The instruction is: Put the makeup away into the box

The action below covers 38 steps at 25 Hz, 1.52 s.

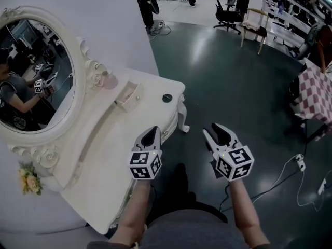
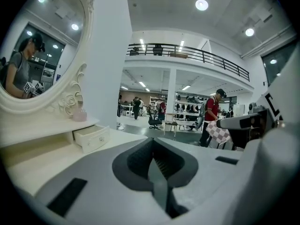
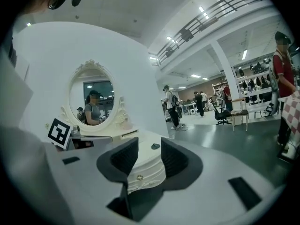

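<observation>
A small dark round makeup compact (image 1: 167, 98) lies near the far right edge of the white dressing table (image 1: 104, 160). A little white drawer box (image 1: 128, 96) stands open on the table's raised shelf, left of the compact. A pink bottle (image 1: 109, 80) sits beside the mirror frame. My left gripper (image 1: 152, 132) hovers over the table's front edge with its jaws together and nothing in them. My right gripper (image 1: 216, 130) hangs over the floor to the right of the table, open and empty. In the right gripper view the compact (image 3: 155, 146) shows through the gap of the right gripper (image 3: 149, 161).
An oval mirror (image 1: 36, 77) in an ornate white frame stands at the left, with yellow flowers (image 1: 29, 180) below it. A checked tablecloth (image 1: 316, 95) and floor cables (image 1: 290, 165) lie to the right. Chairs (image 1: 228, 12) and people stand far behind.
</observation>
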Each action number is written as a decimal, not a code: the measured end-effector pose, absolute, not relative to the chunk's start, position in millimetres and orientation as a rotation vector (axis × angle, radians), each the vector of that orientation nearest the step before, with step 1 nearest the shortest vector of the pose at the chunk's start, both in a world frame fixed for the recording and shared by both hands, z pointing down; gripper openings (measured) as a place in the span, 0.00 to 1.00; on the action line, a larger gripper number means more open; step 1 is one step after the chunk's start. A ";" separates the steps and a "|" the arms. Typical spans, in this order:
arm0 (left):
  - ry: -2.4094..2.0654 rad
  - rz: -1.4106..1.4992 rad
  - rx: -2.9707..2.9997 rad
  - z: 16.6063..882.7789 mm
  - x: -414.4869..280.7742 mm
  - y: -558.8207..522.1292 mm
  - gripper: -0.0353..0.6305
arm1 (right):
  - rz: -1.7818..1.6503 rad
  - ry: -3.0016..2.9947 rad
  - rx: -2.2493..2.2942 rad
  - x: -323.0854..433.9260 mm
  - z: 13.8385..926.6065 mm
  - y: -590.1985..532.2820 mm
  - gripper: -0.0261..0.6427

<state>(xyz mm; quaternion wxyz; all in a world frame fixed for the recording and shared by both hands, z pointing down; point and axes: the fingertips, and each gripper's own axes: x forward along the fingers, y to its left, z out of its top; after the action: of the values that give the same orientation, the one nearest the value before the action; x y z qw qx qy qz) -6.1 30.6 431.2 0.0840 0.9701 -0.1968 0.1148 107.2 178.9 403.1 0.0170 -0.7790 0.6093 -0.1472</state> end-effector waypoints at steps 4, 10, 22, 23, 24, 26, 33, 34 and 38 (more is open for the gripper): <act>-0.591 0.338 2.887 433.4 16.2 1.8 0.06 | -0.469 1.898 -2.419 126.3 407.4 149.1 0.28; -0.572 0.331 2.893 428.9 53.3 -43.7 0.06 | -0.486 1.919 -2.410 155.7 407.3 95.6 0.28; -0.553 0.332 2.850 441.2 90.3 -118.5 0.06 | -0.518 1.952 -2.403 188.7 415.9 8.9 0.28; -0.555 0.332 2.846 442.4 91.6 -123.0 0.06 | -0.522 1.957 -2.402 189.5 417.5 4.4 0.28; -0.558 0.331 2.842 443.2 93.2 -127.1 0.06 | -0.527 1.963 -2.401 190.5 419.0 0.7 0.28; -0.568 0.328 2.834 444.9 95.5 -133.1 0.06 | -0.536 1.976 -2.399 192.2 422.1 -4.3 0.28; -0.627 0.341 2.799 450.8 96.8 -149.0 0.06 | -0.571 2.042 -2.361 198.3 430.1 -23.2 0.28; -0.641 0.345 2.795 452.1 96.2 -151.3 0.06 | -0.576 2.058 -2.351 198.8 431.6 -27.3 0.28; -0.723 0.350 2.761 456.6 93.7 -159.5 0.06 | -0.601 2.155 -2.290 201.0 437.6 -44.7 0.27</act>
<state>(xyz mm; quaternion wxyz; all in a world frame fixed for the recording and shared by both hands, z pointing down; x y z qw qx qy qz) 93.7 -159.5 456.6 0.1328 0.9517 -0.2492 0.1208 201.0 -44.7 437.6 -0.0298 -0.7150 0.6728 -0.1875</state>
